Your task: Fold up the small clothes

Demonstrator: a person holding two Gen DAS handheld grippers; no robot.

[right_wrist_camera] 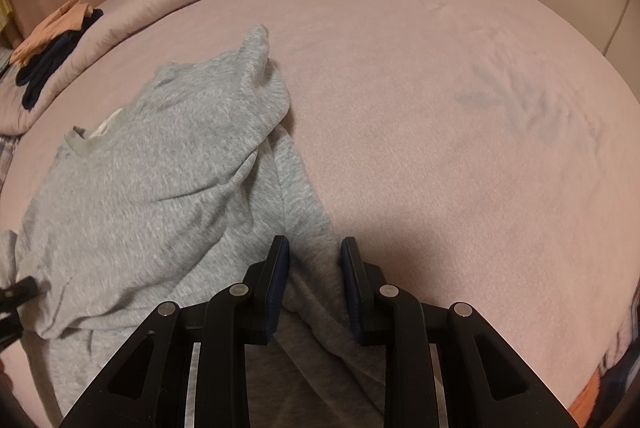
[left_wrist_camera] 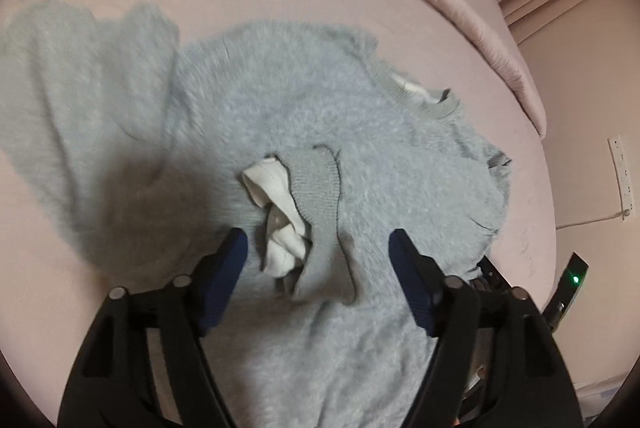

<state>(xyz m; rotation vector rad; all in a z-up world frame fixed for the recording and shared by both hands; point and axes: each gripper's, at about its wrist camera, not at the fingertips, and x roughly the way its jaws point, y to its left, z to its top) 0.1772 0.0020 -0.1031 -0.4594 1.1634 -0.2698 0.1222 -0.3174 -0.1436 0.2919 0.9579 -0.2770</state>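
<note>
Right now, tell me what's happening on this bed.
A person holding a two-finger gripper in each hand is folding a fuzzy grey knit sweater spread on the pink bedsheet. The left gripper is open over a ribbed cuff folded onto the body. The right gripper is open, straddling the sweater's edge. Neither is gripping yet.

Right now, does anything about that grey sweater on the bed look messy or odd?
Yes. The grey sweater lies rumpled on the pink bedspread. One ribbed cuff is flopped onto its body with white lining poking out, between the open left tongs. Nothing looks torn or spilled.
</note>
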